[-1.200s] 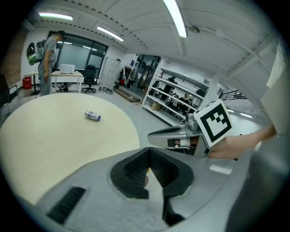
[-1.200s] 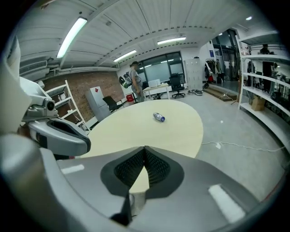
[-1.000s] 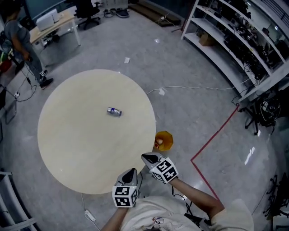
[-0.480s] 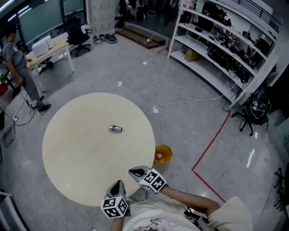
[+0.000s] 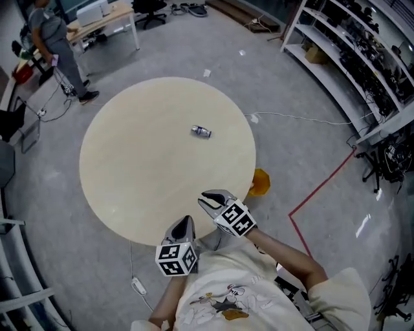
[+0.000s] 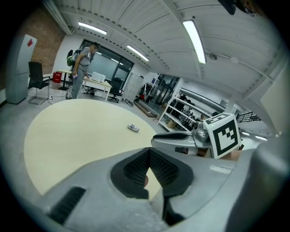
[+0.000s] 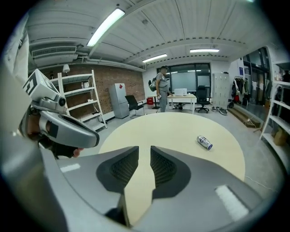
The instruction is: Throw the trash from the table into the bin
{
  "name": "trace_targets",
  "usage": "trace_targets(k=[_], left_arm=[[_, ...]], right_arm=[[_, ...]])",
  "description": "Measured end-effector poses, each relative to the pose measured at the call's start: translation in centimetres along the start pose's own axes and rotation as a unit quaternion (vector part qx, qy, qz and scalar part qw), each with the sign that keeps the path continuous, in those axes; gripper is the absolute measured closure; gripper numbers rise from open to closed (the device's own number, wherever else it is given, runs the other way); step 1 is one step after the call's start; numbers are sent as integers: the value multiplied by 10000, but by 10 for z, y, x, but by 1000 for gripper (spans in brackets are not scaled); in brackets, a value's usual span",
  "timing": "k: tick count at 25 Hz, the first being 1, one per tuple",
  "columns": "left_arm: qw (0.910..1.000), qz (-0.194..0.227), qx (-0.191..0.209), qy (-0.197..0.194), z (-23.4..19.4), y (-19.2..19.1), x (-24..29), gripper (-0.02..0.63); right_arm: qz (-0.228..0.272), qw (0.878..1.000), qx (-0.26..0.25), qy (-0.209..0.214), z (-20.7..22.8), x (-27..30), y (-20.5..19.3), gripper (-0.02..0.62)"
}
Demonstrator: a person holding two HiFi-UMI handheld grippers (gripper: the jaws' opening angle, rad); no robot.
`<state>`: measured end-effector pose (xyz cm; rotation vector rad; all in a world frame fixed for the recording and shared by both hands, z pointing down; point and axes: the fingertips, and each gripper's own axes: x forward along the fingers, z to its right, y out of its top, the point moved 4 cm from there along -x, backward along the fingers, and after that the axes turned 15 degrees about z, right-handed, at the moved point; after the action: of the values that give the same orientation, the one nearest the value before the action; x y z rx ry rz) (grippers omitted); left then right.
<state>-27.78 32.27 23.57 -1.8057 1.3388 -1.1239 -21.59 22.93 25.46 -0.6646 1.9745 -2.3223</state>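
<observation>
Head view: one small can (image 5: 201,132) lies on its side on the round table (image 5: 129,168), past the middle from where you stand and well apart from both grippers
Bin: the orange bin (image 5: 259,183) is on the floor just beside the table's edge, on your right
Left gripper (image 6: 148,153): jaws together at the tips, nothing between them, poised at the near rim of the table
Right gripper (image 7: 144,150): jaws have just been opening and there's a narrow gap now; only bare tabletop shows through it, nothing held
Line-up: in the right gripper view the can sits off to the right of the gap, so you're not aimed at it yet
Stage: looks like the reach-out, pick-up not yet begun
Weight: I'd reckon it's light, easy work for one gripper
Surface: smooth metal, probably slippery, and it's round, so a nudge could send it rolling across the table
Strength: thin wall by the look of it, stiff enough to pinch, but a hard squeeze may dent it
Where to grab: across the middle of the barrel, one pad on each curved side, not by the ends
Before that: the gap seems too slim for the can, so open wider
Background: a person (image 5: 57,35) stands by a desk (image 5: 103,16) beyond the table, shelves (image 5: 362,58) off to the right, all away from the can
</observation>
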Motion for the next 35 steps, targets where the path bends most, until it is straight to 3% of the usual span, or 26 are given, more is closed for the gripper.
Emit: trace_targets(k=[6, 12, 18, 25, 29, 35], left_arm=[[9995, -106, -136, 256, 9, -9, 19, 602], [9964, 36, -338, 781, 21, 6, 59, 602], [9904, 185, -458, 1291, 38, 21, 92, 603], [9798, 66, -551, 1919, 52, 24, 120, 602], [9729, 39, -640, 2220, 55, 33, 146, 603], [9610, 17, -701, 2676, 52, 30, 150, 602]], right_arm=[[-303, 9980, -468, 291, 42, 17, -8, 453], [-673, 9939, -837, 236, 137, 38, -24, 409], [-659, 9919, -1079, 76, 233, 75, -23, 390], [-915, 9862, -1377, 19, 317, 131, -43, 358], [-1320, 9821, -1339, 111, 364, 163, -63, 350], [-1604, 9796, -1172, 314, 378, 193, -90, 350]])
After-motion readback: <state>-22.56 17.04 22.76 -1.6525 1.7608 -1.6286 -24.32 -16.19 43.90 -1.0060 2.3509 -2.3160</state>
